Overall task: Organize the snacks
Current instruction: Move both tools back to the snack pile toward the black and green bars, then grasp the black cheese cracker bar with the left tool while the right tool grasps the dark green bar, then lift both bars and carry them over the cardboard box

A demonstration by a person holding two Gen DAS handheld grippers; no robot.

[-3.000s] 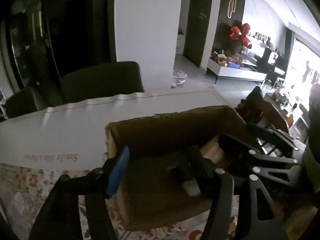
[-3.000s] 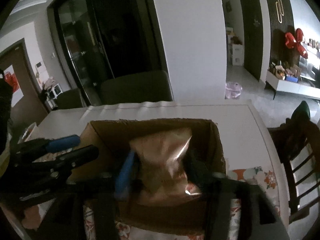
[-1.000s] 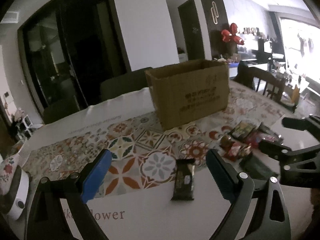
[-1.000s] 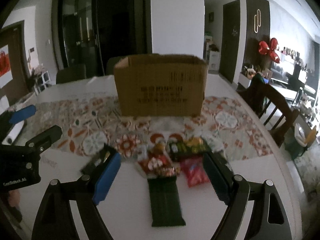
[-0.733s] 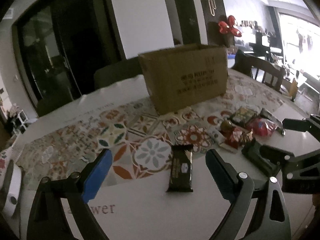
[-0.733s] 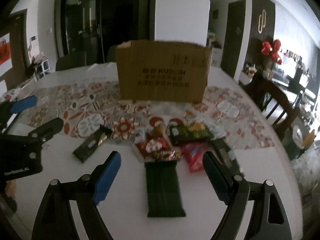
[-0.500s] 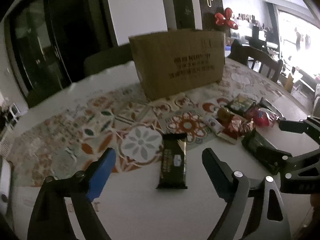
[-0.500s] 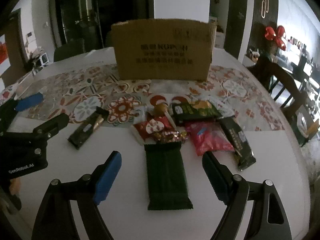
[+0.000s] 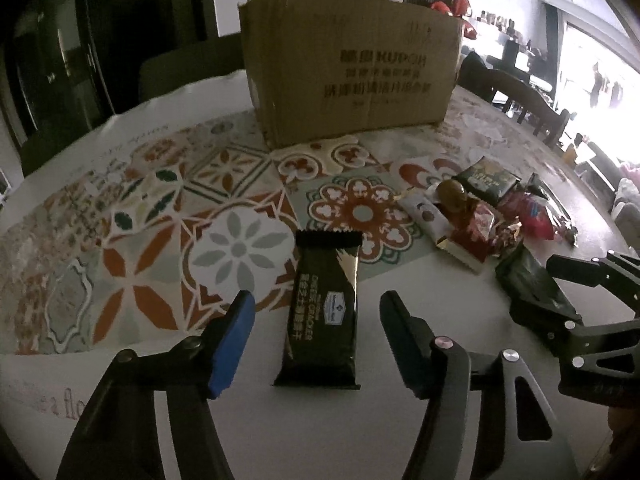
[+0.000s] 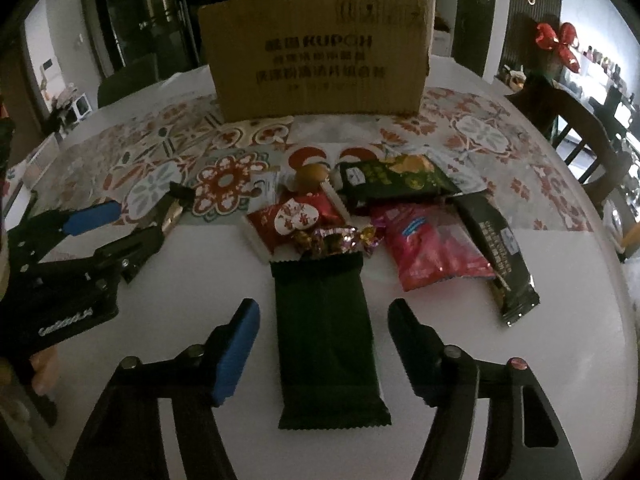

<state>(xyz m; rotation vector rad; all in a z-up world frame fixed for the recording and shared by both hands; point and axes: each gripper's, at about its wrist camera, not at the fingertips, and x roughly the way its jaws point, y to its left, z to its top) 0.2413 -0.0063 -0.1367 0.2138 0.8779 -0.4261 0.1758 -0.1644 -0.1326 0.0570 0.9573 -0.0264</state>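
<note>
A brown cardboard box (image 9: 348,68) stands at the back of the table; it also shows in the right wrist view (image 10: 316,52). My left gripper (image 9: 316,340) is open, low over the table, its fingers either side of a black cracker bar (image 9: 324,312). My right gripper (image 10: 324,344) is open around a dark green packet (image 10: 326,336). Beyond it lie a red-and-white pack (image 10: 292,216), wrapped candies (image 10: 332,240), a pink bag (image 10: 432,244), a green bag (image 10: 392,180) and a second black bar (image 10: 496,256).
A patterned runner (image 9: 224,208) covers the white table (image 10: 568,320). Dark chairs stand behind the table (image 9: 188,68) and a wooden chair at the right (image 10: 584,128). The left gripper shows at the left edge of the right wrist view (image 10: 100,236).
Both grippers left the box, where the right one held a bag, and came down to the table front. Each now straddles a packet, open, closer than half a second ago.
</note>
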